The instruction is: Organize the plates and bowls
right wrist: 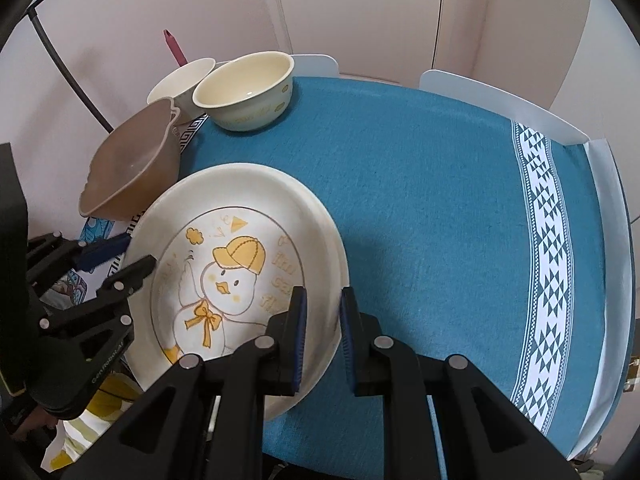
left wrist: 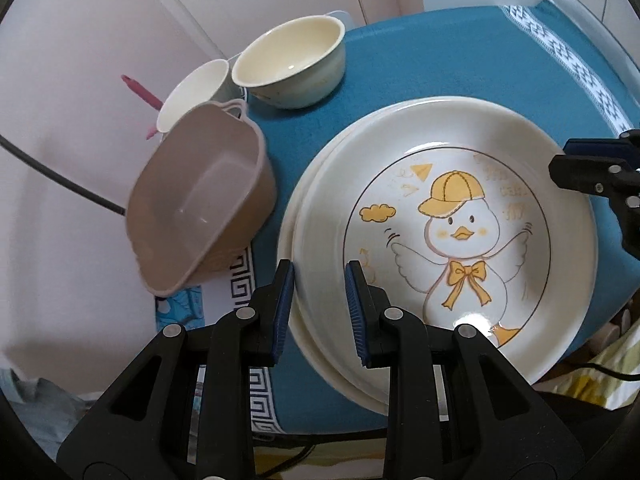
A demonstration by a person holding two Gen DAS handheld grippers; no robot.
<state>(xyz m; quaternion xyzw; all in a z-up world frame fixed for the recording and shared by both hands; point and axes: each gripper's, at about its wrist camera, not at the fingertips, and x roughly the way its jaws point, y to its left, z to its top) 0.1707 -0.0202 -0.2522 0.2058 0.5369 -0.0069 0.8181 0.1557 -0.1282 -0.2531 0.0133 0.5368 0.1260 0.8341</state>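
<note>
Both grippers were clamped on the plate stack. The left gripper (left wrist: 320, 280), jaws narrowed, gripped the near-left rim of the duck plate (left wrist: 448, 232). The right gripper (right wrist: 322, 308) pinched the opposite rim likewise. A second plate (left wrist: 292, 280) lay directly beneath, its edge showing. The stack sat at the edge of the blue tablecloth (right wrist: 420, 184).

Judgement: plates were already stacked. The cream bowl (left wrist: 290, 66), white bowl (left wrist: 192, 92) and brown basin (left wrist: 200, 204) stood unnested, still to be organized.
</note>
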